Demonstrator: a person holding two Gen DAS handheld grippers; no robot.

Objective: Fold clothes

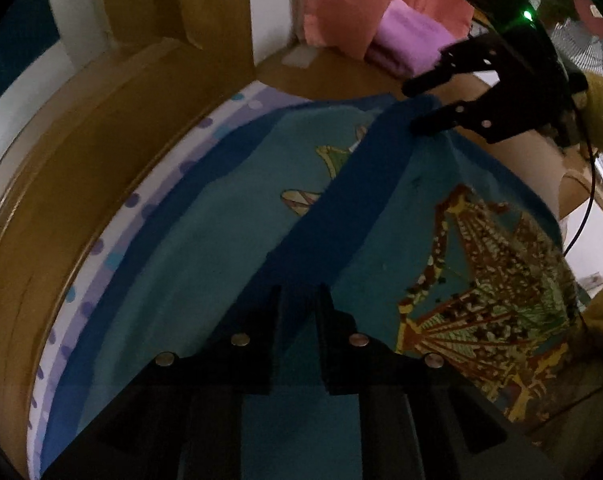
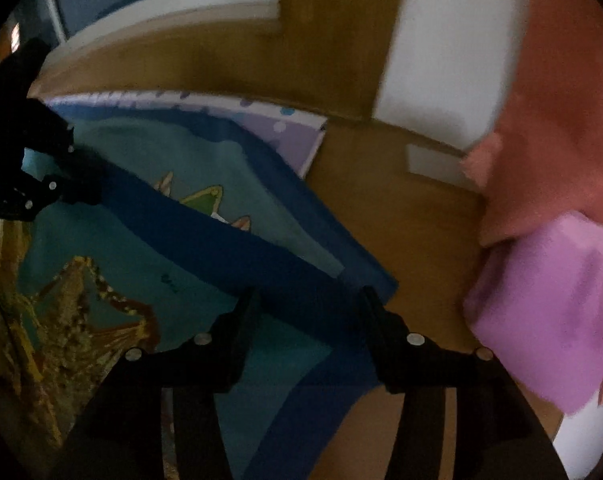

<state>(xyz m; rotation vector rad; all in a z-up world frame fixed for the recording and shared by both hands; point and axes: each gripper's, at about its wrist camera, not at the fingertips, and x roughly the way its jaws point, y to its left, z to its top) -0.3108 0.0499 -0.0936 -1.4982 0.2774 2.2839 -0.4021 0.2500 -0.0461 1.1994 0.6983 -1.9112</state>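
A teal cloth [image 1: 221, 220] [image 2: 141, 148] with a dark blue border [image 1: 361, 184] and a gold and red print [image 1: 493, 280] lies spread out, one edge folded over in a raised band. In the left wrist view my left gripper [image 1: 299, 292] stands low over that band, jaws a little apart, with the blue border running between the fingers. My right gripper [image 1: 413, 107] [image 2: 310, 294] is open at the band's far end, its lower finger touching the border. The right wrist view shows the left gripper [image 2: 91, 176] at the left edge, on the same band.
A dotted lilac sheet [image 1: 101, 264] [image 2: 289, 136] lies under the cloth, edged by a wooden frame [image 1: 81, 140]. A folded purple cloth [image 1: 409, 40] [image 2: 541, 304] and an orange cloth [image 1: 341, 0] [image 2: 561, 120] sit on the wooden surface [image 2: 401, 220]. A fan [image 1: 581, 20] stands at the far right.
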